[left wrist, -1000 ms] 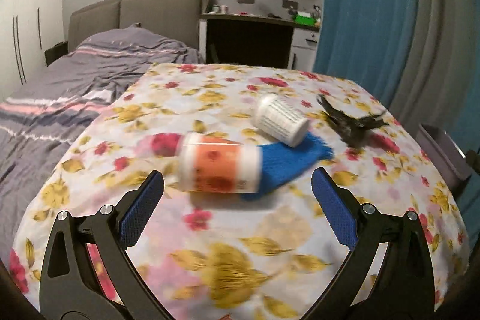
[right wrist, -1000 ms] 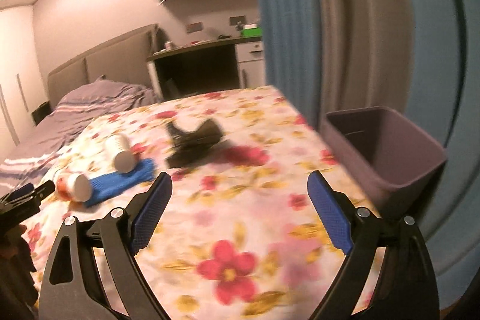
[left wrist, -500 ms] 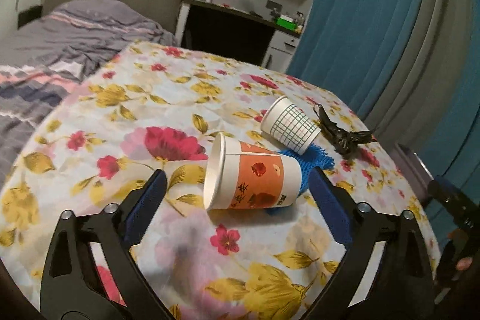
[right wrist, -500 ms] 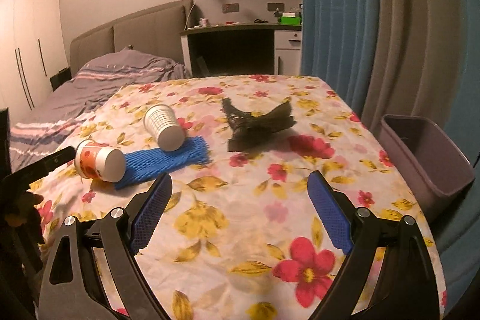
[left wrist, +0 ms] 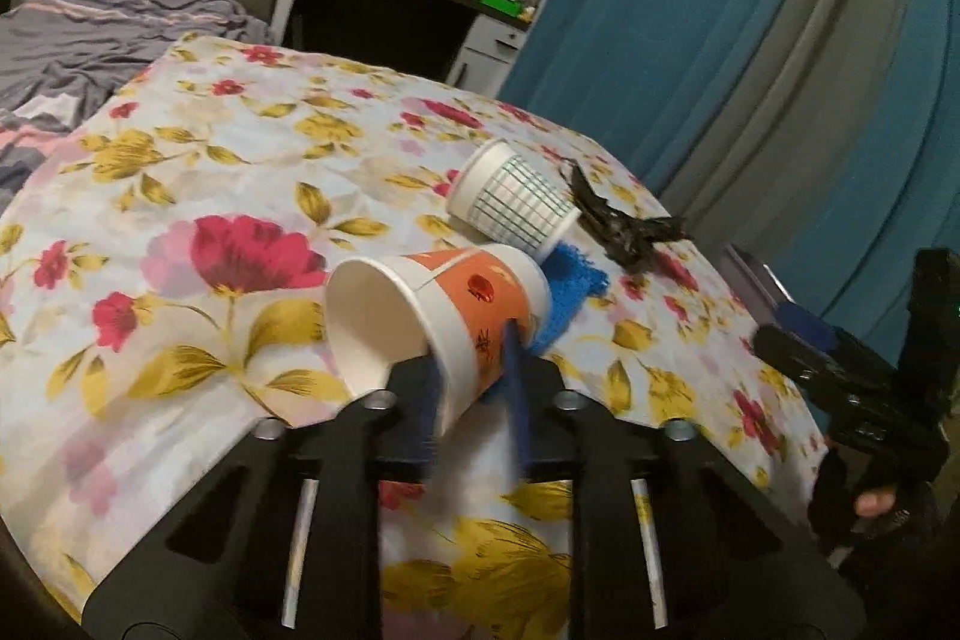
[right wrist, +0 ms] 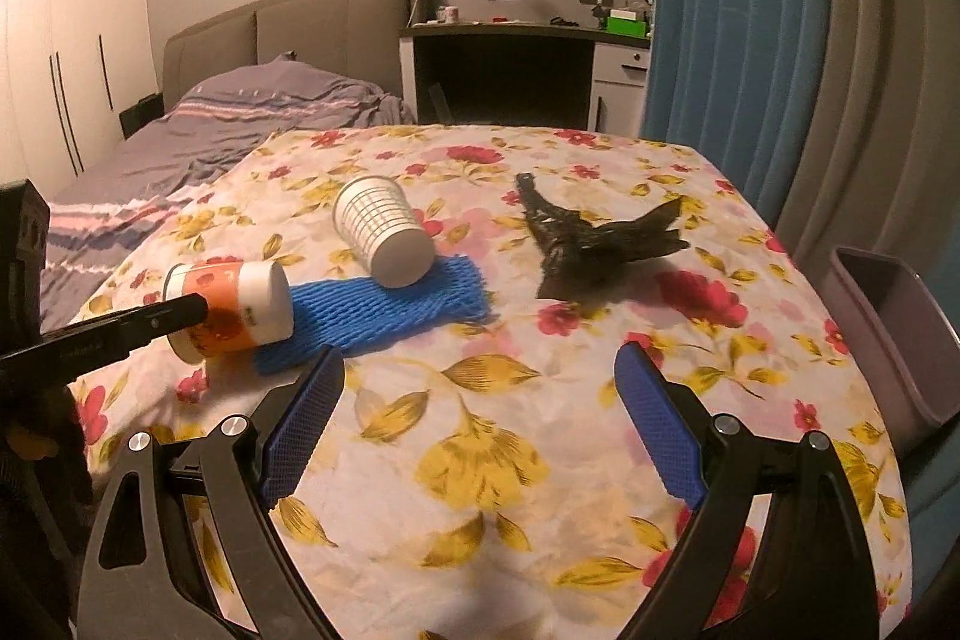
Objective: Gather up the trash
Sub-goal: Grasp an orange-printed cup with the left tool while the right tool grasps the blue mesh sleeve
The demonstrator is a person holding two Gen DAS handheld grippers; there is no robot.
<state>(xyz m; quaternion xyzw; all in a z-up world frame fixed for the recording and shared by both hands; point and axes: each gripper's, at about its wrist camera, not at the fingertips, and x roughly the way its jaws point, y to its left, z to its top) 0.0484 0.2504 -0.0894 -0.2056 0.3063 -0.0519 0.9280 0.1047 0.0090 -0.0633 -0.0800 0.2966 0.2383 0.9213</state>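
Barely started: left gripper (left wrist: 474, 388) has just closed on orange cup (left wrist: 444, 316) wall; right gripper (right wrist: 480, 430) open, empty; checked cup (right wrist: 384, 232), blue netting (right wrist: 390, 310), black wrapper (right wrist: 600, 244) remain; bin (right wrist: 888, 334) unused.

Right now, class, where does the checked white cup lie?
In the right wrist view, the checked cup lies tipped over, its base on the blue mesh sleeve, left of the black bag.

Home bedroom: bed (right wrist: 240, 124) with padded headboard (right wrist: 312, 22), wardrobe (right wrist: 66, 58), desk (right wrist: 510, 58), curtains (right wrist: 780, 40).
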